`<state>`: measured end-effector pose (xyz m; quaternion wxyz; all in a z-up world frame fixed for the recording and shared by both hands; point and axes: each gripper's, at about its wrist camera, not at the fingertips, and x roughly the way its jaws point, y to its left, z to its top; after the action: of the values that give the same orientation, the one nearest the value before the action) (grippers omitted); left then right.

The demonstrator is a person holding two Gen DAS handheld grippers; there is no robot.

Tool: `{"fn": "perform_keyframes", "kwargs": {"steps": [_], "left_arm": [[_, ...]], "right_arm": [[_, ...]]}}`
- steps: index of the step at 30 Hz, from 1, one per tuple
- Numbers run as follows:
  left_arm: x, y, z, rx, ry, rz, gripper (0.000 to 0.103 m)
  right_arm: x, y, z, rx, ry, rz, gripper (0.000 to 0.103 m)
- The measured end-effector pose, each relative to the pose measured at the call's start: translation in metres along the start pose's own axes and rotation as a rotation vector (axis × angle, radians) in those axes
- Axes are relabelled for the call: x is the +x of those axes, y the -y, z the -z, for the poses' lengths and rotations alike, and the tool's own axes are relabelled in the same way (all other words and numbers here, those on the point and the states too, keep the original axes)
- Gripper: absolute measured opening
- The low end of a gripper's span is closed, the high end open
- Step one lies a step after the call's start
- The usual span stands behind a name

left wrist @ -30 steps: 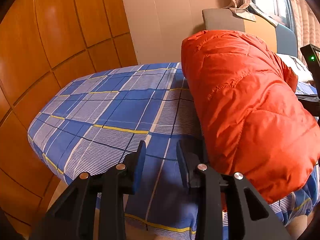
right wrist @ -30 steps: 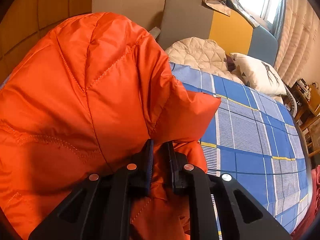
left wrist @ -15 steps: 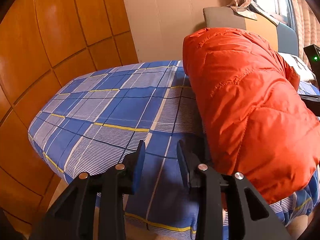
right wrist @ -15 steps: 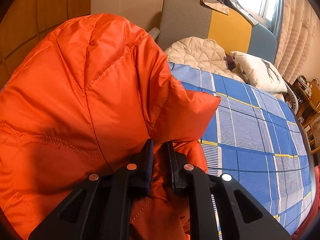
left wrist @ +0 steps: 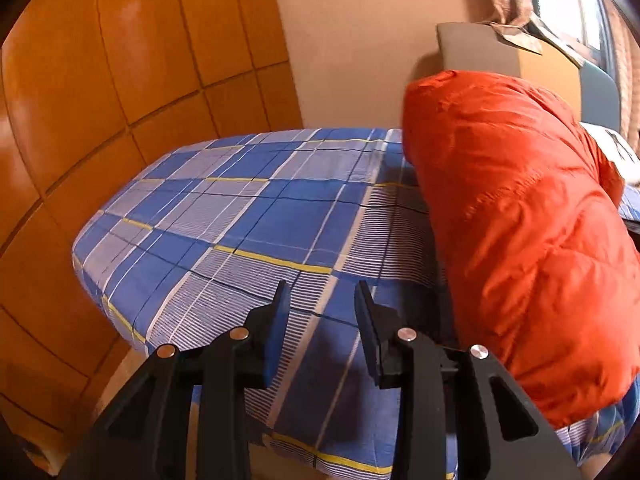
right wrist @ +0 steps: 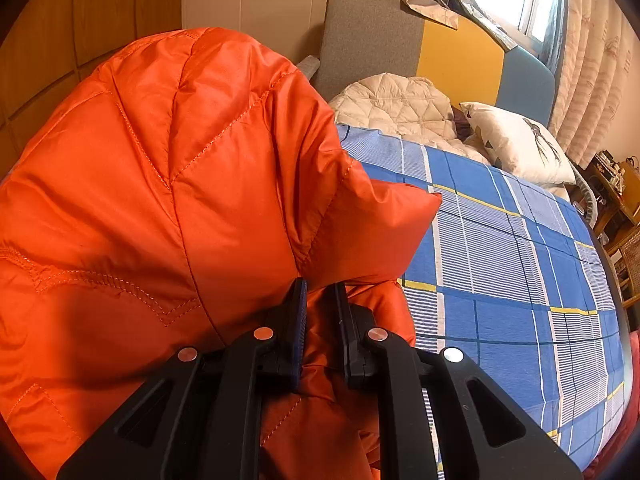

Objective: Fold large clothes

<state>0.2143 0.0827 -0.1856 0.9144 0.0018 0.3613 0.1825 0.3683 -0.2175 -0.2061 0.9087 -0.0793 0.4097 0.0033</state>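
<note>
The orange puffer jacket [right wrist: 168, 200] bulges over the blue plaid bed [right wrist: 520, 280], filling the left of the right wrist view, where the right gripper [right wrist: 320, 320] pinches a fold. Only the left wrist view shows the left gripper [left wrist: 320, 320] spread, empty, lower centre.

1. The jacket [right wrist: 168, 184] runs off the left and bottom edges of the right wrist view; its full shape cannot be told.
2. The fabric between the right gripper [right wrist: 320, 300] fingers hides which part of the jacket is pinched.
3. In the left wrist view the jacket covers the bed [left wrist: 248, 216] behind it and most of the headboard [left wrist: 480, 52].
4. The pillow [left wrist: 612, 146] is cut by the jacket and the right edge.
5. The things on the side shelf [right wrist: 610, 168] are too small to tell.
</note>
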Motion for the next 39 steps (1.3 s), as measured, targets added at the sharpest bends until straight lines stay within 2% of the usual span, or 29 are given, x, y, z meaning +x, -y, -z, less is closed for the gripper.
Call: {"fn": "perform_keyframes", "kwargs": {"steps": [5,12,17,19,20,22,23,24,26,28,29,31,33,36,39], "left_arm": [[-0.001,0.001,-0.001,0.002,0.013,-0.018,0.035],[-0.005,0.008,-0.005,0.0,0.022,0.02,0.039],[-0.014,0.02,-0.01,0.01,0.038,0.11,0.051],[-0.016,0.024,-0.012,0.007,0.044,0.171,0.064],[-0.018,0.025,-0.015,0.0,0.051,0.206,0.066],[-0.017,0.026,-0.02,-0.026,0.048,0.264,0.074],[-0.015,0.027,-0.023,-0.034,0.038,0.284,0.075],[-0.012,0.026,-0.025,-0.048,0.025,0.315,0.075],[-0.006,0.027,-0.03,-0.069,0.004,0.377,0.08],[0.0,0.025,-0.034,-0.096,-0.025,0.482,0.085],[0.003,0.025,-0.036,-0.1,-0.034,0.51,0.086],[0.01,0.024,-0.039,-0.099,-0.059,0.559,0.093],[0.023,0.026,-0.041,-0.087,-0.113,0.601,0.095],[0.041,0.025,-0.045,-0.111,-0.175,0.673,0.097],[0.056,0.028,-0.048,-0.129,-0.225,0.737,0.098]], "right_arm": [[0.0,0.0,0.0,0.001,0.0,-0.001,0.013],[0.0,0.0,0.0,0.003,0.001,-0.002,0.013],[-0.01,0.007,-0.001,0.028,0.017,-0.041,0.013],[-0.022,0.013,0.002,0.051,0.052,-0.08,0.014],[-0.033,0.016,0.005,0.06,0.084,-0.11,0.019],[-0.049,0.02,0.011,0.058,0.124,-0.13,0.044],[-0.058,0.019,0.014,0.048,0.143,-0.136,0.064],[-0.063,0.018,0.015,0.035,0.151,-0.15,0.069],[-0.074,0.015,0.021,0.011,0.146,-0.19,0.07],[-0.075,0.015,0.023,0.016,0.114,-0.247,0.081],[-0.073,0.014,0.023,0.02,0.084,-0.278,0.09],[-0.068,0.018,0.023,0.038,0.058,-0.298,0.09],[-0.056,0.025,0.02,0.085,0.019,-0.309,0.094],[-0.028,0.037,0.012,0.154,-0.074,-0.378,0.1],[-0.002,0.046,0.007,0.211,-0.15,-0.475,0.1]]}}
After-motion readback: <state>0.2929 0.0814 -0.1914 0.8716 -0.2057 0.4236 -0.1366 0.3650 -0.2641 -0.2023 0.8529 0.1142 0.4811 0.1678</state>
